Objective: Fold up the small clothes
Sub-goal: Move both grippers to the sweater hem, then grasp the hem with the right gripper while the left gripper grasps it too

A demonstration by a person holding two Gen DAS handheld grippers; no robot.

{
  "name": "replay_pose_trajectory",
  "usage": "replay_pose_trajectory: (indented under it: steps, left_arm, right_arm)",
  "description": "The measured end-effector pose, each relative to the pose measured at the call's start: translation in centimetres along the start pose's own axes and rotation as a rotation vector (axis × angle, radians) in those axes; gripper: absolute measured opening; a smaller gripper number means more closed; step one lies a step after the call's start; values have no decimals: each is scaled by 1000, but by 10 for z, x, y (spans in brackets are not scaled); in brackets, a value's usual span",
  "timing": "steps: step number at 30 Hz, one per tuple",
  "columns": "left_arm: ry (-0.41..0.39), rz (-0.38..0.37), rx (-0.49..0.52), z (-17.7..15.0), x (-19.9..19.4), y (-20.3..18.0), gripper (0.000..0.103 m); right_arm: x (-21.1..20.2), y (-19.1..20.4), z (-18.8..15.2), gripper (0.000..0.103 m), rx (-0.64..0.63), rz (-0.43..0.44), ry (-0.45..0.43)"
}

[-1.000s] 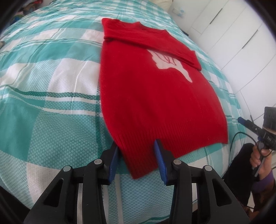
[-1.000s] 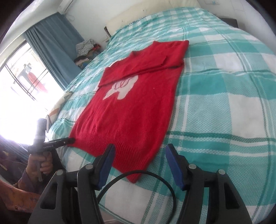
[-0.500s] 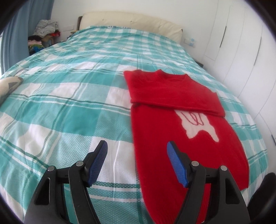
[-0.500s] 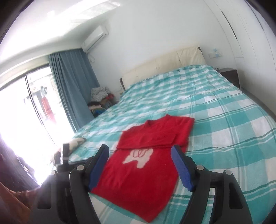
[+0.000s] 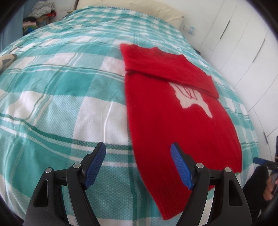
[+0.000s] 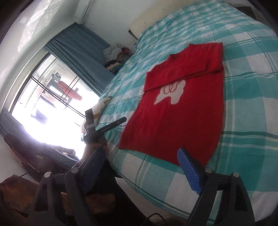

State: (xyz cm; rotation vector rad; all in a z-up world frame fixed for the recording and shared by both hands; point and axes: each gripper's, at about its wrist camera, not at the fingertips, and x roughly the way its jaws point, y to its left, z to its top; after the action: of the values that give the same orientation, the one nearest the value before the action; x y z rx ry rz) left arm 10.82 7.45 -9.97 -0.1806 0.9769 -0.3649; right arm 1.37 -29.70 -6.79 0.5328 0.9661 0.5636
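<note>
Both grippers empty, fingers spread wide: left gripper hovers over sweater's hem corner, right gripper off bed edge. Red sweater flat on checked bedspread, at 1 o'clock from left gripper. Sleeves folded across chest; body fold remains.

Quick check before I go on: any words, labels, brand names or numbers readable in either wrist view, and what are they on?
No readable text in either view.
Red sweater: a white patch with red scribbled lines, a picture rather than letters.
Left tool and right tool, both open: no markings visible.
Air conditioner high on the wall: any label is too small and blurred to read.
Checked bedspread: pattern only.
</note>
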Motion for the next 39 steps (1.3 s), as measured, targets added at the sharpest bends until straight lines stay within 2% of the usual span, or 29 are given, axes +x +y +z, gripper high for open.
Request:
replay_pose_trajectory:
  steps: [2,5,9,11,14,17,18,19,20,24,28,34,39]
  left_arm:
    - [54,-39,1,-16,-2,-3,79]
    - [75,-65,35,-35,-16,-13,76]
    - [135,-150,33,-51,-21,-26,51]
    - [133,-116,72,-55,-18,-34,48]
    - [139,-104,60,-53,-12,-34,32]
    - [145,-115,31,-51,-10,-30,16]
    - [143,-126,17,-51,-11,-27,9]
    - [136,-143,-8,-50,-12,-24,7]
    - [127,-164,-35,-50,-14,-20,6]
    - [48,-211,-110,-40,-25,-10,4]
    - [-67,-213,-85,-1,-33,-14,4]
    - [-228,-195,-22,106,-15,-27,4]
    - [-250,-134,-51,187,42,-23,4]
  right_arm:
    - [15,-22,-13,85,7,-78,27]
    - [26,-47,-15,85,11,-129,40]
    - [36,-53,-12,82,-2,-110,52]
    - [41,-51,-10,79,-34,-127,53]
    - [42,-46,-9,66,-62,-161,49]
    - [41,-45,-10,44,-69,-180,55]
    - [40,-44,-11,30,-72,-189,61]
    - [39,-44,-12,12,-75,-201,63]
    - [38,-44,-12,7,-75,-210,59]
    - [22,-42,-9,6,-57,-207,-14]
    - [9,-31,15,5,-85,-195,-114]
    - [6,-33,99,5,-109,-233,-259]
    - [26,-47,182,5,-118,-282,-341]
